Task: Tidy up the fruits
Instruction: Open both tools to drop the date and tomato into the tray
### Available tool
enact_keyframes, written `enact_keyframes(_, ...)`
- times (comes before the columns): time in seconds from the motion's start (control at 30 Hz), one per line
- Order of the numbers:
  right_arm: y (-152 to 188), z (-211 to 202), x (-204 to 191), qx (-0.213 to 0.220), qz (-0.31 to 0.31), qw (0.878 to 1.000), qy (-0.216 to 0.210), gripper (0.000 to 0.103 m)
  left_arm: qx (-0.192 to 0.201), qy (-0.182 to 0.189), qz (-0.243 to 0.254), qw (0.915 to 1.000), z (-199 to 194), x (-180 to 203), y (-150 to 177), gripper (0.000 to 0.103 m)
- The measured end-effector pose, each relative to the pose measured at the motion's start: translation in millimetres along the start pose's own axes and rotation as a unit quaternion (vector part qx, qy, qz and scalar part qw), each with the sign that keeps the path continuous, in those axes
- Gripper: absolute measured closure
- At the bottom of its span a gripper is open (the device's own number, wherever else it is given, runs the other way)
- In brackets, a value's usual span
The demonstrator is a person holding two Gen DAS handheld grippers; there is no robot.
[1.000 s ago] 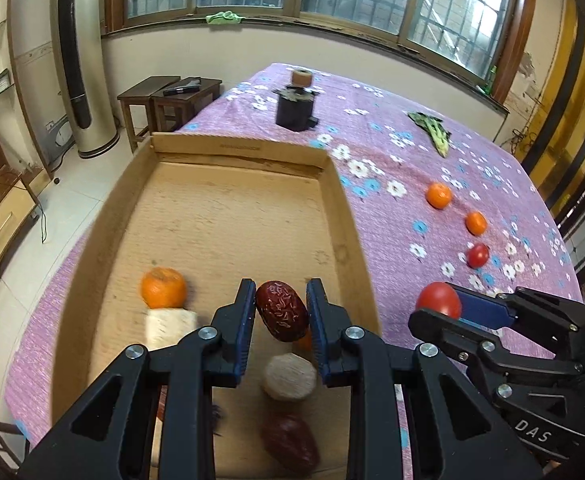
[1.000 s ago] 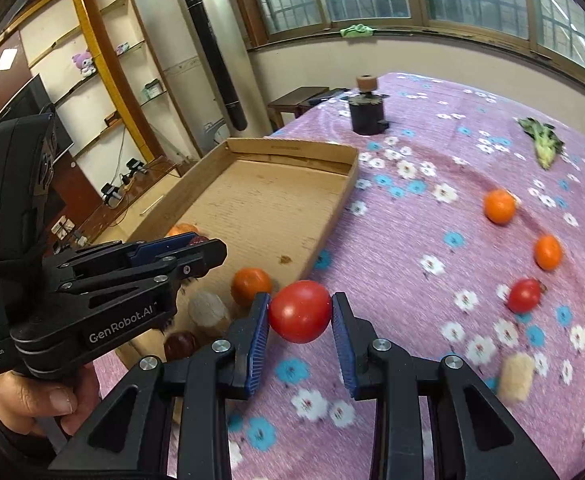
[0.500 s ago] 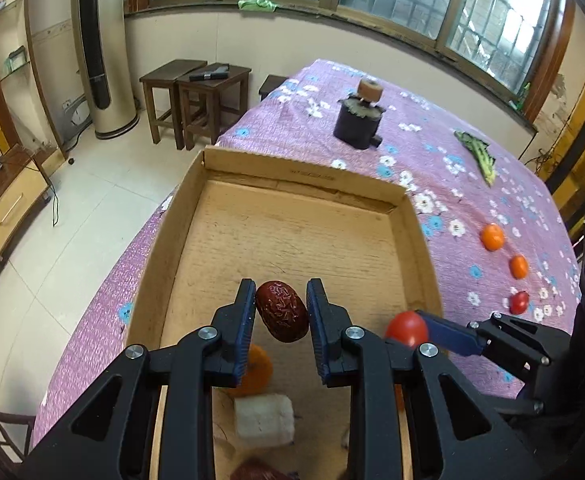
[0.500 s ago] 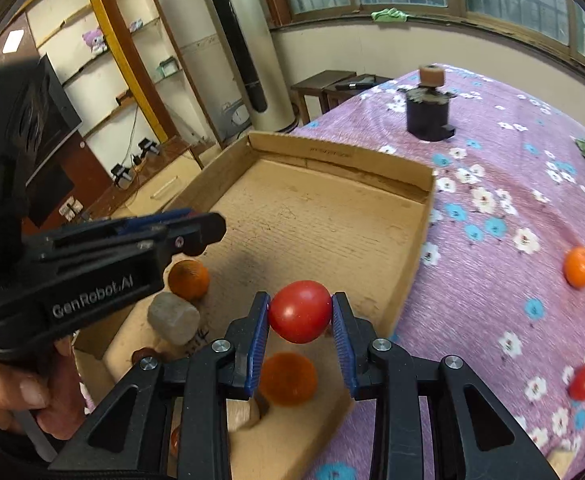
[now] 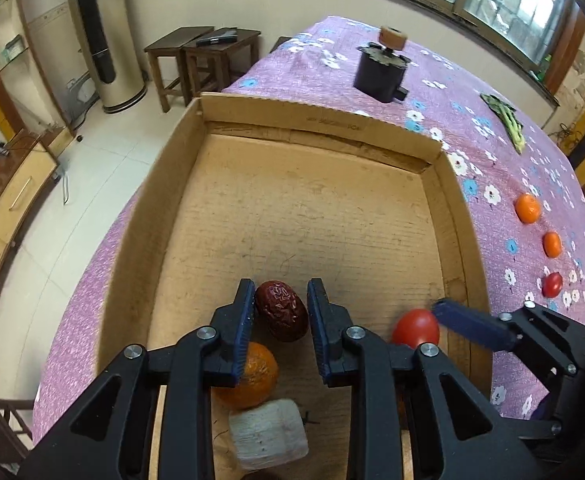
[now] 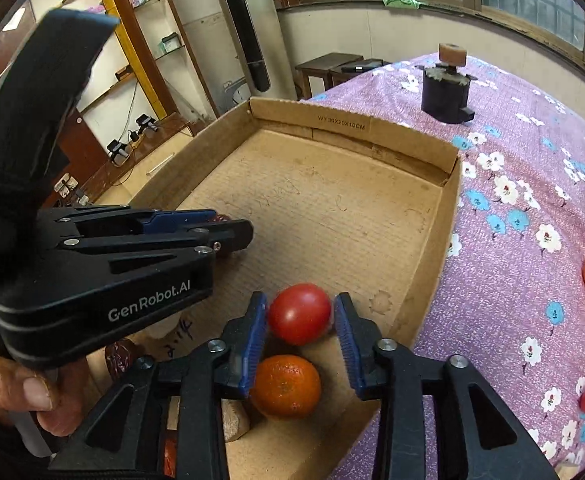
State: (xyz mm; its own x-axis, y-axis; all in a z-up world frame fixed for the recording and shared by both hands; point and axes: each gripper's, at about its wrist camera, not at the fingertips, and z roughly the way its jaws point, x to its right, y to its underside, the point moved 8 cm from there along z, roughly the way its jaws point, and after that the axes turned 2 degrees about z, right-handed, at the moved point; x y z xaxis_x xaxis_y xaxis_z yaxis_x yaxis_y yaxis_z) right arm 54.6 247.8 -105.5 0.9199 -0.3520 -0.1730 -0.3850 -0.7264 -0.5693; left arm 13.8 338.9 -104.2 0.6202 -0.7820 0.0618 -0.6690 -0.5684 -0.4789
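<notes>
Fingers of the left gripper (image 5: 279, 316) slant steeply down into the near end of the cardboard box (image 5: 300, 128), and its jaws are opening: the wrinkled red date (image 5: 281, 311) sits between the blue pads, touching the left pad while a thin gap shows at the right one. Just below the date, at about six o'clock from it, an orange (image 5: 252, 376) lies on the box floor partly under the left finger, and a pale white block (image 5: 267, 434) rests nearer still. In the right wrist view the right gripper (image 6: 300, 318) also points down into the box near its right wall; its jaws are opening too, the red tomato (image 6: 299, 314) lies between the pads, and slivers of gap show on both sides, so neither pad presses it. A second orange (image 6: 285, 386) lies at six o'clock from the tomato, close under the fingers. At nine o'clock in that view a hand (image 6: 20, 390) wraps the left gripper's handle, thumb forward. Farther out, at three o'clock on the purple flowered cloth (image 5: 472, 92), two small oranges (image 5: 527, 208) and a small tomato (image 5: 552, 284) lie well apart from the box. Beyond the box's far wall, at twelve o'clock, stands a dark pot (image 5: 380, 70).
</notes>
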Motion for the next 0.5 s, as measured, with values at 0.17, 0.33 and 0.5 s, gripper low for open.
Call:
enact_keyframes(0.17, 2.1, -20.7, 4.6, 0.019, 0.009, 1.0, -0.003, 0.058, 0.028, 0.0, -0.01, 0.9996, -22.0, -2.8, 1.4, 0.062)
enact_keyframes(0.33, 11.1, -51.5, 7.8, 0.04, 0.02, 0.999, -0.007, 0.058, 0.053, 0.009, -0.008, 0.9985, -42.1, 9.9, 7.4, 0.062)
enact_keyframes(0.5, 26.0, -79.0, 18.4, 0.054, 0.037, 0.998, -0.008, 0.058, 0.073, 0.024, -0.004, 0.997, -60.0, 27.5, 16.5, 0.062)
